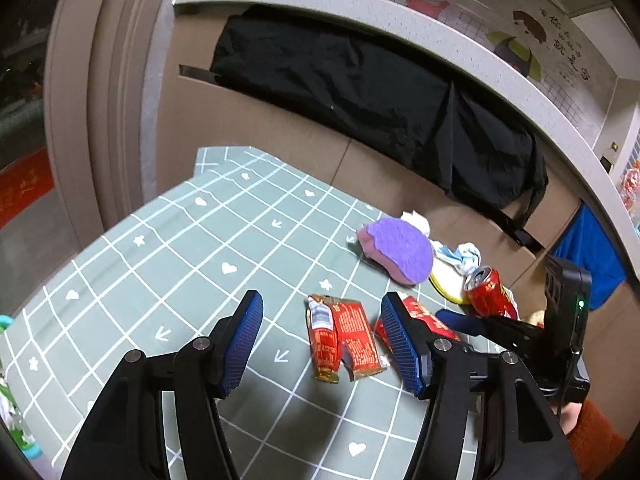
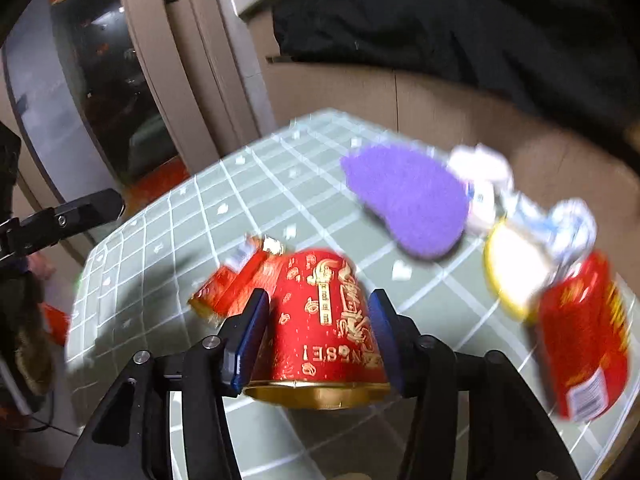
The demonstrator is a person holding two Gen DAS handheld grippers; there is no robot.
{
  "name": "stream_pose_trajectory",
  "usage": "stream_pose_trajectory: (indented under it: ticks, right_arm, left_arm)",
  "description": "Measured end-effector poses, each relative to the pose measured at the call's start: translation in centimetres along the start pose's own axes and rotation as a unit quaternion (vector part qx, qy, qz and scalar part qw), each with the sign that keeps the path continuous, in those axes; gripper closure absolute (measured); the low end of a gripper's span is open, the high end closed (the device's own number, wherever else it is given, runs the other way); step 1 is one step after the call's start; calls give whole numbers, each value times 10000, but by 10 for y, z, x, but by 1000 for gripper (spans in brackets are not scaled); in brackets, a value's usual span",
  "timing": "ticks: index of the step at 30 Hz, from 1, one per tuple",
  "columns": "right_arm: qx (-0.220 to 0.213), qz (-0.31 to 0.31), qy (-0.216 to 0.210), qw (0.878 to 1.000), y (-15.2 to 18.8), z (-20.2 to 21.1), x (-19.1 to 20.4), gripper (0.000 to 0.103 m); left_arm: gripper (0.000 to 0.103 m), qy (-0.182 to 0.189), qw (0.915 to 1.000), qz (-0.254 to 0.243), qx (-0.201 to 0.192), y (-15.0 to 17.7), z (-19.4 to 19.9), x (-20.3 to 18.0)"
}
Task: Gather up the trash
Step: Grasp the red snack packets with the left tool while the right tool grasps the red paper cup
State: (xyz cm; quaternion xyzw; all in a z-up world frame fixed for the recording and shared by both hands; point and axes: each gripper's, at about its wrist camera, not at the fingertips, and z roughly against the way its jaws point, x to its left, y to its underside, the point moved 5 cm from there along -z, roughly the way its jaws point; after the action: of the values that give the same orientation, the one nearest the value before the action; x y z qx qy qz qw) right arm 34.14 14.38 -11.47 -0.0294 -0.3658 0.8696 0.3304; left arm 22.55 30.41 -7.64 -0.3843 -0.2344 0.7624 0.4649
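The left tool point(image 1: 320, 304) hangs over the worktop point(image 1: 160, 280), which wears a green checked cloth. Its jaws are apart and nothing is between the pads. To the left of its left finger the cloth is bare. Just ahead of the gap between the fingers lies a torn red wrapper point(image 1: 344, 340), flat on the cloth and closer to the right finger than the left. Half hidden behind that right finger is a red cup point(image 2: 324, 320).

The right tool point(image 2: 319, 300) straddles that cup. Its jaws stand wide, one pad at each side of the cup's wall — the view is blurred, and I see no clear squeeze. The cup's gold rim faces the tool, its narrow end points away, and its print reads upside down. From this tool the wrapper lies ahead and to the left of the left finger.

Further ahead of both tools and to the right sits a purple sponge point(image 1: 400, 250). A crumpled tissue point(image 1: 460, 256) lies just beyond and to the right of it, touching a yellow-edged piece point(image 1: 444, 280). A red can point(image 1: 488, 292) lies on its side right of the right tool's right finger, its open top towards the tissue.

A black cloth point(image 1: 360, 88) hangs well beyond the worktop — under a pale ledge. An orange sleeve point(image 1: 596, 440) shows behind the right tool.
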Motion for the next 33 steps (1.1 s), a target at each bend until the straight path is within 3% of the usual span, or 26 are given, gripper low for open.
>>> stream_pose_trajectory:
  ticks: [4, 8, 13, 19, 24, 28, 33]
  right_arm:
    - [63, -2, -102, 9999, 16, 15, -5, 51]
    - [-160, -321, 73, 9993, 26, 45, -23, 55]
    - [-702, -953, 232, 9927, 33, 92, -55, 55]
    - [-966, -1248, 301, 9870, 44, 123, -67, 55]
    - [-949, -1166, 400, 9878, 54, 127, -62, 55]
    - [-946, -1099, 464, 9883, 59, 130, -63, 55]
    - [-1041, -997, 662, 9873, 56, 140, -63, 55]
  left_arm:
    - [40, 170, 9996, 84, 231, 5, -20, -1]
    - [34, 45, 9985, -56, 535, 14, -46, -7]
    - [34, -397, 9946, -498, 824, 27, -80, -17]
    - [39, -786, 9906, -518, 990, 33, -104, -22]
    - [55, -1185, 9866, -421, 1043, 36, -116, -18]
    - [78, -1222, 9862, -364, 1053, 34, -116, -21]
    - [80, -966, 9917, -498, 693, 25, -94, -48]
